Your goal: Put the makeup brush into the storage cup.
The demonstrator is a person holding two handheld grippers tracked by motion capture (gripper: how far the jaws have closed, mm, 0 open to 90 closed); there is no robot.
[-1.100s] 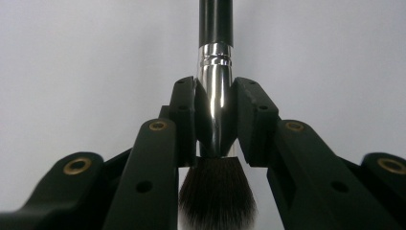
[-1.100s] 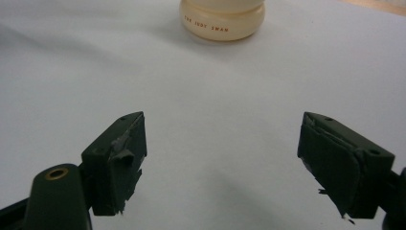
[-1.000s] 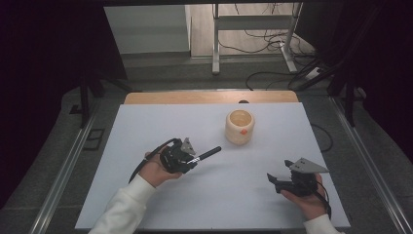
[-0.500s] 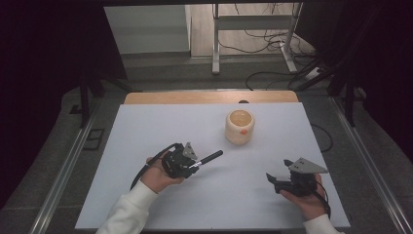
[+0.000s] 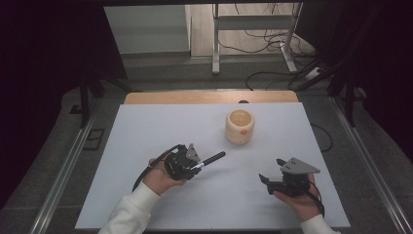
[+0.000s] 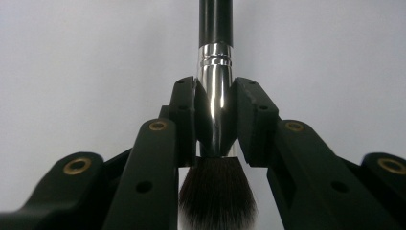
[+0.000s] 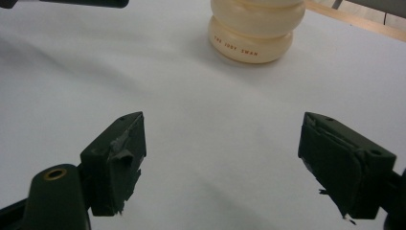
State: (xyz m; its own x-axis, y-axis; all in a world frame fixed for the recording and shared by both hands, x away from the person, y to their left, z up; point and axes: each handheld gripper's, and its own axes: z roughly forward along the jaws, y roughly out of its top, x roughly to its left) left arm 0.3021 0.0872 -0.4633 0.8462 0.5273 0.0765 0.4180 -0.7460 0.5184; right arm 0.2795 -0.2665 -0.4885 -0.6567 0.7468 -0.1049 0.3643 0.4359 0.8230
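left tool (image 5: pixel 195 165) clamped on the chrome ferrule of a black-handled makeup brush (image 5: pixel 210 159), handle aimed at the cream ribbed ceramic cup (image 5: pixel 239 127) mid white worktop (image 5: pixel 146 131). step: carrying brush. next: tip it upright over cup. right tool (image 5: pixel 269 183) jaws apart, idle.

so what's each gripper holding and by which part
The left gripper is shut on a makeup brush, clamped at its shiny metal ferrule just above the bristles. The right gripper is open and holds nothing.
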